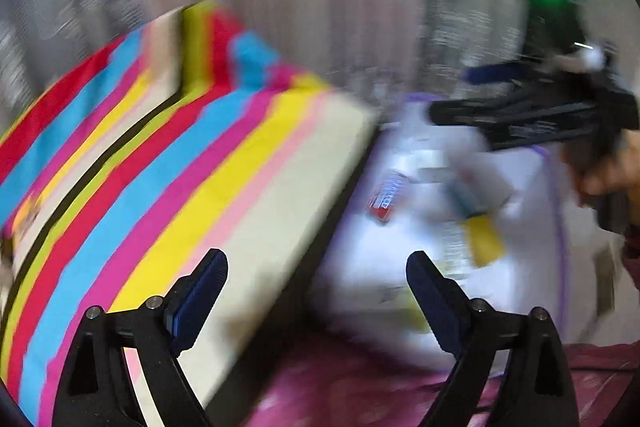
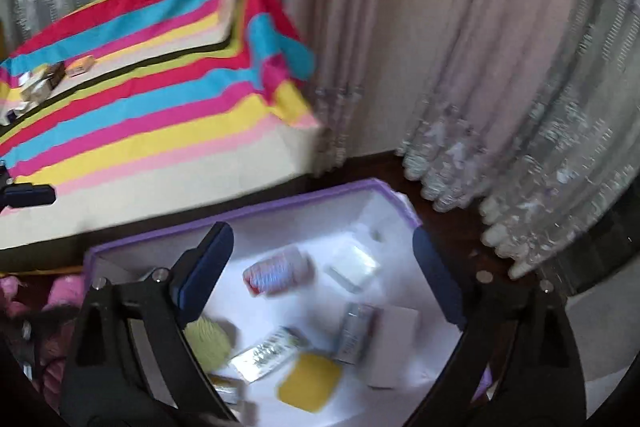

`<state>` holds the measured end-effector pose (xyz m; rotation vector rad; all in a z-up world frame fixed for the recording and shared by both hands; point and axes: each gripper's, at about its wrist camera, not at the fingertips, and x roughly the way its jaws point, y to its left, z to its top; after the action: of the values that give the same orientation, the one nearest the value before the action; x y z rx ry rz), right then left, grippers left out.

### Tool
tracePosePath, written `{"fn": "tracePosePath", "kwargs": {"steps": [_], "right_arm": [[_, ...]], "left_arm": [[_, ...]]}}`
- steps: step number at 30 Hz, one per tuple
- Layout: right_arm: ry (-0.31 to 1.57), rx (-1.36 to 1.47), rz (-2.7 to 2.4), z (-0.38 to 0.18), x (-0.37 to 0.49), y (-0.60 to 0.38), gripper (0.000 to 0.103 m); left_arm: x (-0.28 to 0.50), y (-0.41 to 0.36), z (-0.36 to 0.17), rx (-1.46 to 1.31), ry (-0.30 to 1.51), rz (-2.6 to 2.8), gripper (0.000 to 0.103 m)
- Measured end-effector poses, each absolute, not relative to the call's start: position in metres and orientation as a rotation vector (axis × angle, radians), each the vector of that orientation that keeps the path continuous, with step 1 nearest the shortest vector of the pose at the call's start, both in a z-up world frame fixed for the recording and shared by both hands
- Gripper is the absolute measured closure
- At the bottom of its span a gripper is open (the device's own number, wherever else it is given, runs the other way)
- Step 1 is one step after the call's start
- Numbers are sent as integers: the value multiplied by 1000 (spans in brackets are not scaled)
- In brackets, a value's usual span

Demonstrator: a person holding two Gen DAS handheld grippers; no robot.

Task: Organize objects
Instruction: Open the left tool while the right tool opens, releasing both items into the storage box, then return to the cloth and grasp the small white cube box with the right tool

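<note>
My left gripper (image 1: 316, 279) stands open and holds nothing, over the edge of the striped table (image 1: 160, 167) and the white box with a purple rim (image 1: 556, 187). The view is blurred. My right gripper (image 2: 320, 239) is open and empty above the same box (image 2: 240, 215). Inside lie a red-and-white bottle (image 2: 280, 271), a silver blister pack (image 2: 268, 351), a yellow pad (image 2: 310, 383), a white packet (image 2: 354, 267) and a small tube (image 2: 356, 331). Several small boxes (image 2: 44, 79) sit on the table's far left. In the left wrist view the right gripper (image 1: 448, 95) hangs over the box's far side, held by a hand (image 1: 608, 175).
Pale curtains (image 2: 400, 27) hang behind the table and box, with lace hems reaching the dark wooden floor (image 2: 452, 231). Pink fabric (image 2: 52, 311) lies at the lower left beside the box. One blue fingertip of the left gripper (image 2: 28, 195) shows at the left edge.
</note>
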<state>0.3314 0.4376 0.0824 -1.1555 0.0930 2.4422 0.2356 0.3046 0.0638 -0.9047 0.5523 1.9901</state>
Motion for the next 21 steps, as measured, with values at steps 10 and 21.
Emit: {"fn": "tracePosePath", "kwargs": {"steps": [10, 21], "right_arm": [[-281, -1484, 2830, 38, 169, 255, 10], [-199, -1612, 3000, 4, -51, 110, 10]], "left_arm": [[121, 116, 35, -1157, 368, 2549, 11], [46, -63, 25, -1322, -89, 2905, 11]]}}
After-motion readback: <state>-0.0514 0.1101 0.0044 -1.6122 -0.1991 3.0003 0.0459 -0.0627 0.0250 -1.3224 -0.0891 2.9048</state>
